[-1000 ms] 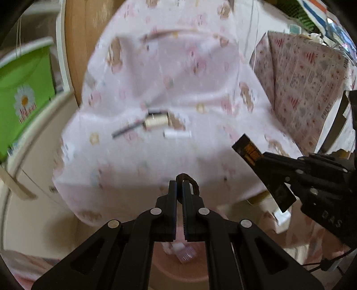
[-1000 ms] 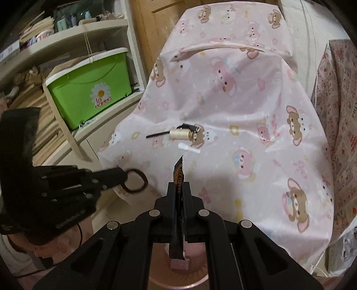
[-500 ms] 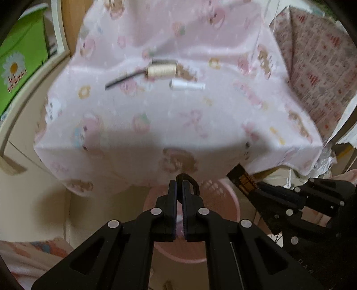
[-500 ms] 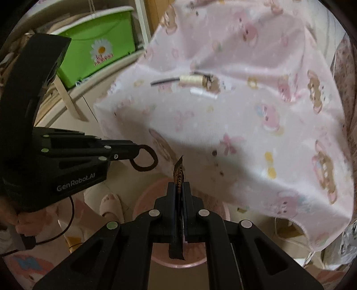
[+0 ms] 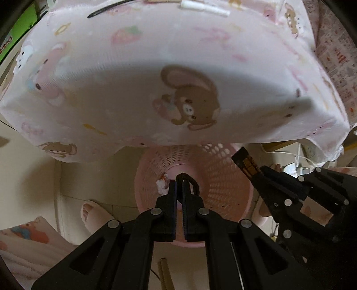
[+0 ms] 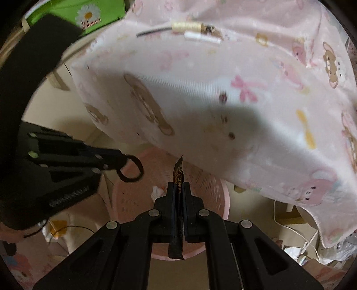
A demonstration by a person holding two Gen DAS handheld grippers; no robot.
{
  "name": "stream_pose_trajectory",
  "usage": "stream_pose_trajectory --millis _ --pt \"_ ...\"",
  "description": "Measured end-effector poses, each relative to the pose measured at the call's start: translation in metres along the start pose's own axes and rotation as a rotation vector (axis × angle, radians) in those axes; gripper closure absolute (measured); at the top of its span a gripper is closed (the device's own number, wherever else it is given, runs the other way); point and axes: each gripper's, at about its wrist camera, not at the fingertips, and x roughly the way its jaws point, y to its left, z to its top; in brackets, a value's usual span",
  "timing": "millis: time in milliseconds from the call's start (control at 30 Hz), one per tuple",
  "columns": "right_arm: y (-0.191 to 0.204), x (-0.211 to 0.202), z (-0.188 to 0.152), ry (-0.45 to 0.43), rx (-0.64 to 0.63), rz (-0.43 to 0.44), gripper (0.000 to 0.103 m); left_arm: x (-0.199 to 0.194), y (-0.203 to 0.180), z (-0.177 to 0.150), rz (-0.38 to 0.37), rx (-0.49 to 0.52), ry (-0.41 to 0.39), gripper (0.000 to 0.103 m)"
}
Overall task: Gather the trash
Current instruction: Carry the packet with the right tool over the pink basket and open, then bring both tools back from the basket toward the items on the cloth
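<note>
Readable text: "BLACK COFFEE" in gold letters running lengthwise on the black sachet (image 6: 178, 178), seen in the right wrist view. The green storage box (image 6: 107, 13) carries a daisy graphic with a line of red lettering under it, too blurred to read. In the left wrist view, a fragment of white lettering shows on the green box (image 5: 9, 42); unreadable.

Both grippers are matte black plastic: the left gripper (image 5: 178, 185) and right gripper (image 6: 178, 185) have triangular cut-outs, round silver screws and ribbed inner pads. The person wears a pale slipper (image 5: 93, 214).
</note>
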Motion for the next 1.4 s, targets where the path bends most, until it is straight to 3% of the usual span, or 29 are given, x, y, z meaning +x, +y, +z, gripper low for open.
stream_pose_trajectory --millis 200,400,500,667,733,900,1033,1400 --pt "-0.004 0.019 -0.003 0.046 0.008 -0.023 0.097 0.013 0.002 -0.002 -0.007 -0.022 0.063 0.099" --pt "0.0 0.02 -0.007 0.051 -0.02 -0.035 0.097 0.014 0.002 -0.003 -0.013 -0.025 0.074 0.099" --pt "0.001 0.023 -0.004 0.072 -0.023 -0.047 0.096 0.013 0.004 -0.002 -0.012 -0.03 0.072 0.091" --pt "-0.001 0.023 -0.001 0.086 -0.004 -0.064 0.088 0.007 0.005 0.0 -0.003 -0.028 0.044 0.08" --pt "-0.002 0.017 0.001 0.076 0.009 -0.058 0.075 0.002 0.007 0.001 0.003 -0.029 0.021 0.08" --pt "-0.002 -0.003 0.003 0.003 0.011 -0.078 0.056 -0.02 0.01 0.003 0.011 -0.028 -0.074 0.074" --pt "-0.002 -0.024 0.005 -0.038 0.026 -0.078 0.056 -0.042 0.007 0.005 0.041 -0.011 -0.175 0.073" --pt "-0.001 -0.112 0.007 -0.306 0.011 -0.087 0.045 -0.123 0.008 -0.006 0.077 0.004 -0.546 0.072"
